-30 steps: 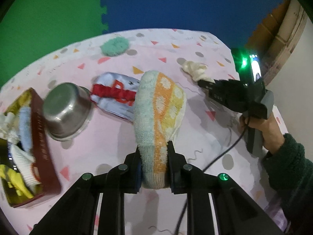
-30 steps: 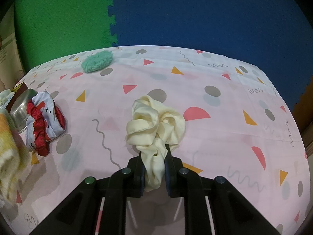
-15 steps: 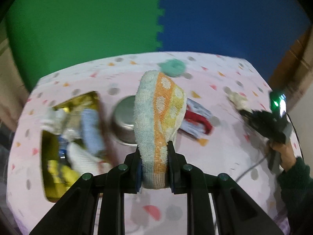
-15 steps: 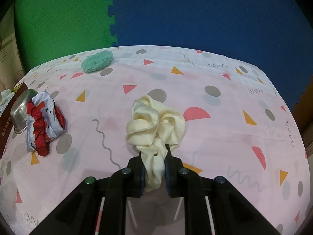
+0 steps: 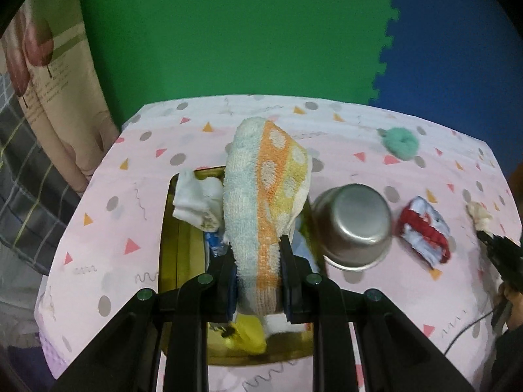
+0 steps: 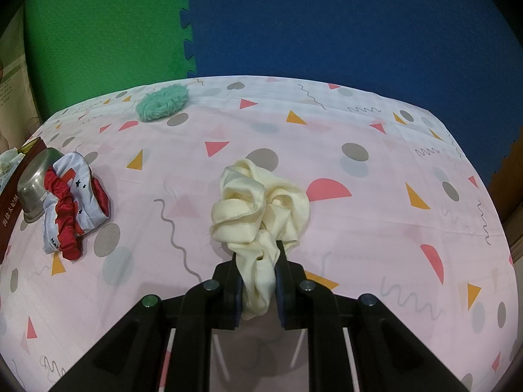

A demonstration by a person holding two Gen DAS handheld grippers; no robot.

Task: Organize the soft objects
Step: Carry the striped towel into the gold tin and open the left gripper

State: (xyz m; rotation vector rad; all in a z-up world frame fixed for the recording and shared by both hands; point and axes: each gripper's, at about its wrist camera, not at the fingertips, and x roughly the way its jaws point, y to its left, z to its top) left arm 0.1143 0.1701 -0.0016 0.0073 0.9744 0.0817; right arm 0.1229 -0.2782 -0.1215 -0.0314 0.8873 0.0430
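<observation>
My left gripper (image 5: 258, 271) is shut on a fluffy sock (image 5: 264, 196) striped pale blue, orange and yellow, which hangs over the open gold-lined box (image 5: 170, 245). White cloth (image 5: 196, 199) and a yellow item (image 5: 245, 336) lie inside that box. My right gripper (image 6: 258, 277) is shut on a cream scrunchie (image 6: 255, 202) that rests on the pink patterned tablecloth (image 6: 359, 196). In the left wrist view the right gripper (image 5: 497, 251) shows at the far right with the cream scrunchie (image 5: 479, 214) at its tip.
An upturned steel bowl (image 5: 353, 225) sits right of the box. A white sock with a red scrunchie (image 6: 72, 209) lies beside it. A teal fuzzy scrunchie (image 6: 161, 103) rests near the far table edge. Green and blue foam mats stand behind. A person's hand (image 5: 510, 297) holds the right tool.
My left gripper has swung left with the striped sock, from over the tablecloth to above the open box. The right gripper and cream scrunchie have stayed put.
</observation>
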